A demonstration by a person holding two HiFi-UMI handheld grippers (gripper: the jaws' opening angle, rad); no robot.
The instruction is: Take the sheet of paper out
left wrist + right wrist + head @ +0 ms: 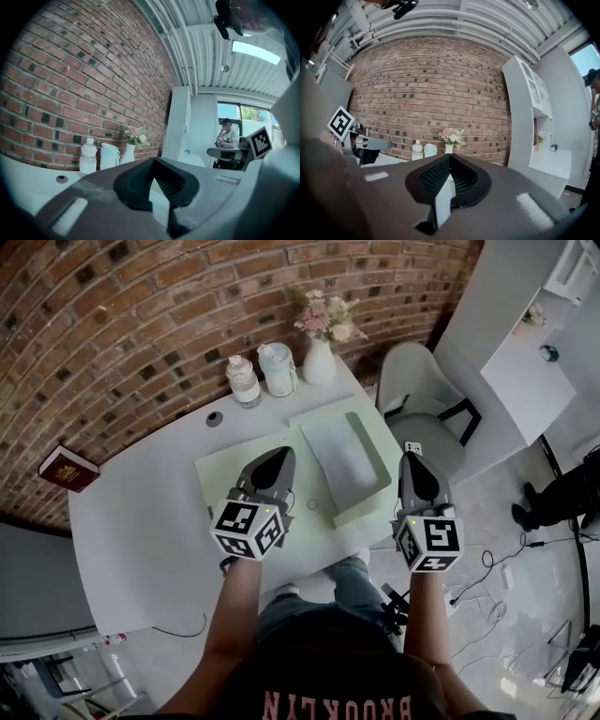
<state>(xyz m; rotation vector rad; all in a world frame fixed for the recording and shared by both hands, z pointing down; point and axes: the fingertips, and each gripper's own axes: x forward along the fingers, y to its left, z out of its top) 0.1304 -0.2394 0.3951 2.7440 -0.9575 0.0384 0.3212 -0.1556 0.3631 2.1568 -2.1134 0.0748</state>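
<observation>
The left gripper (278, 458) has its jaws shut tip to tip, with nothing between the ribbed black pads. It hangs over the left flap of an open pale green folder (232, 476) on the white table (141, 521), on the near side. In its own view the right gripper (413, 462) also shows its jaws brought together at the tips, with nothing held. It sits just right of the folder, at the table's right edge. Whether either gripper touches the folder cannot be told from above.

The sheet of paper (339, 457) lies flat in the folder's right half, inside its raised rim, between the two grippers and a little farther off.

The person's dark shirt (337, 704) reads "BROOKLYN" in red letters, seen upside down at the near edge. A red book (67, 470) at the table's far left corner bears a gold emblem, but its wording is too small to read. At the far edge, two pale bottles (261, 374) stand beside a white vase of flowers (320, 360). Their labels cannot be made out. Each gripper's cube carries only black-and-white square markers.
</observation>
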